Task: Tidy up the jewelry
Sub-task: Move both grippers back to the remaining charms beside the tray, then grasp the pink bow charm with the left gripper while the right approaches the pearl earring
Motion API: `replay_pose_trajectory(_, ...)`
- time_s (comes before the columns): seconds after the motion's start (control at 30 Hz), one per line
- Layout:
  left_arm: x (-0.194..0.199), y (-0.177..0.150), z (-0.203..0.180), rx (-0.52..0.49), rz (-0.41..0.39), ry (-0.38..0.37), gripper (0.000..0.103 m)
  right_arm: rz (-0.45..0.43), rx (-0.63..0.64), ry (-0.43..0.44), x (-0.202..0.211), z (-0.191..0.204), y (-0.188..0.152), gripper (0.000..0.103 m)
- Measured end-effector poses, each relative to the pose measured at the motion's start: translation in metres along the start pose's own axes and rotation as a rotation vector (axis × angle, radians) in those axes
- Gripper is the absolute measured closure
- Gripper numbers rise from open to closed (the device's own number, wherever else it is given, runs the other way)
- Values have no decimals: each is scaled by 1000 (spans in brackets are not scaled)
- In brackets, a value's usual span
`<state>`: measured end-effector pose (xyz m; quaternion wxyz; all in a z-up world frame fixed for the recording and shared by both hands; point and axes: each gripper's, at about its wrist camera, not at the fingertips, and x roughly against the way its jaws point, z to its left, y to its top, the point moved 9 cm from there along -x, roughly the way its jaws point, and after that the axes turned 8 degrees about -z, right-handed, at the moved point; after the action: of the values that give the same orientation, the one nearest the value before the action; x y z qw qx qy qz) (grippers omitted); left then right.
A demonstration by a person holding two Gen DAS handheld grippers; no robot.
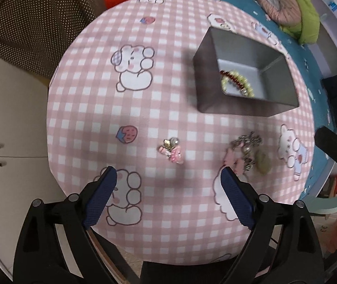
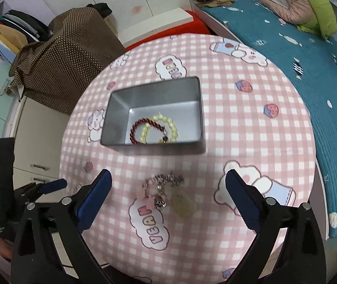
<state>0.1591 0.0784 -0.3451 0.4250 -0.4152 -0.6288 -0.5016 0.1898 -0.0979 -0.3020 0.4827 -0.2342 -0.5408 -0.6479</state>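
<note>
A grey metal tin (image 1: 206, 80) (image 2: 116, 118) stands on the round pink checked table. Inside lie a dark red bead bracelet (image 2: 136, 129) and a cream pearl bracelet (image 2: 168, 124), also seen in the left wrist view (image 1: 238, 82). A small pink charm (image 1: 172, 150) lies on the cloth in front of my open, empty left gripper (image 1: 168, 179). A silver chain with pink charms and a pale green pendant (image 1: 246, 153) (image 2: 166, 191) lies on the cloth between the open jaws of my empty right gripper (image 2: 168, 182).
The table (image 1: 92, 108) (image 2: 251, 130) is small with its edge close all round. A bed with a teal cover (image 2: 310, 71) runs along the right. A brown dotted cloth (image 2: 61, 64) covers furniture to the left, above white cabinets. My left gripper shows at the left edge of the right wrist view (image 2: 50, 187).
</note>
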Motion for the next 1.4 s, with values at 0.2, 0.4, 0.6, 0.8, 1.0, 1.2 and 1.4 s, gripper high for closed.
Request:
replay_pose_trajectory(0.2, -14, -1, 4, -21, -2, 15, 21, 23, 23, -34, -5, -5, -19, 10)
replay_pose_trajectory(0.4, -30, -6, 4, -1, 47, 0, 54, 39, 24, -40, -10, -7, -30, 10)
replay_pose_trajectory(0.6, -41, -8, -3, 16, 78, -24, 62, 43, 55, -42, -12, -3, -38, 10)
replay_pose_trajectory(0.8, -48, -3, -6, 30, 80, -9, 71, 52, 55, -36, -16, -2, -41, 10)
replay_pose_trajectory(1.0, -49, 3, -4, 21, 73, -7, 88, 65, 46, -34, -22, -5, -44, 10)
replay_pose_trajectory(1.2, -40, 2, 3, 36, 61, -24, 97, 72, 45, -16, -28, -3, -44, 10)
replay_pose_trajectory(1.4, -33, 1, 4, 55, 53, -43, 97, 68, 112, 20, -33, 13, -45, 10)
